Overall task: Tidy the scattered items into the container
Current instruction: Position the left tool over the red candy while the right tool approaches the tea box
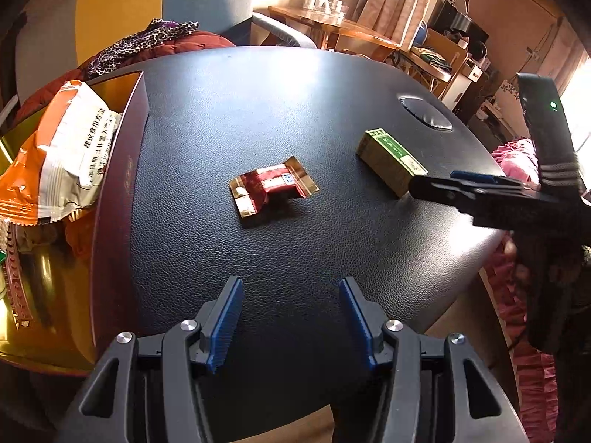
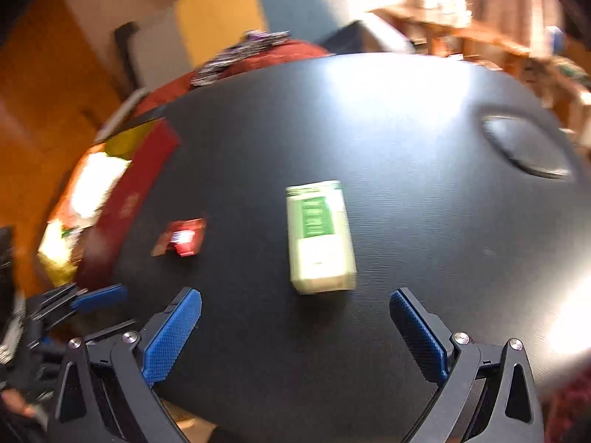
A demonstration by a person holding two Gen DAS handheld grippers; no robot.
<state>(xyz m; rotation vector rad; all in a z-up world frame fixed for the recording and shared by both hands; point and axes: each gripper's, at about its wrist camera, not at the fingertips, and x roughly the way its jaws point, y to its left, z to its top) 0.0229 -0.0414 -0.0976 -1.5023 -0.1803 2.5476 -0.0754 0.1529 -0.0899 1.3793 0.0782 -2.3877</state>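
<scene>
A red and gold snack packet (image 1: 271, 190) lies flat near the middle of the black table (image 1: 295, 110). A green and tan box (image 1: 391, 160) rests to its right. My left gripper (image 1: 291, 317) is open above the near table edge, short of the packet, nothing between its blue pads. My right gripper (image 2: 295, 332) is open, wide, just short of the green box (image 2: 319, 236), with the packet (image 2: 181, 238) off to its left. In the left wrist view the right gripper (image 1: 458, 181) reaches in from the right beside the box. The dark red container (image 1: 122, 170) at the left holds an orange and white bag (image 1: 62, 155).
A round recessed cap (image 1: 424, 112) sits in the table at the back right. Red and leopard-print cloth (image 1: 147, 40) lies behind the container. Chairs, a wooden table and shelves fill the room beyond. The right wrist view is motion-blurred.
</scene>
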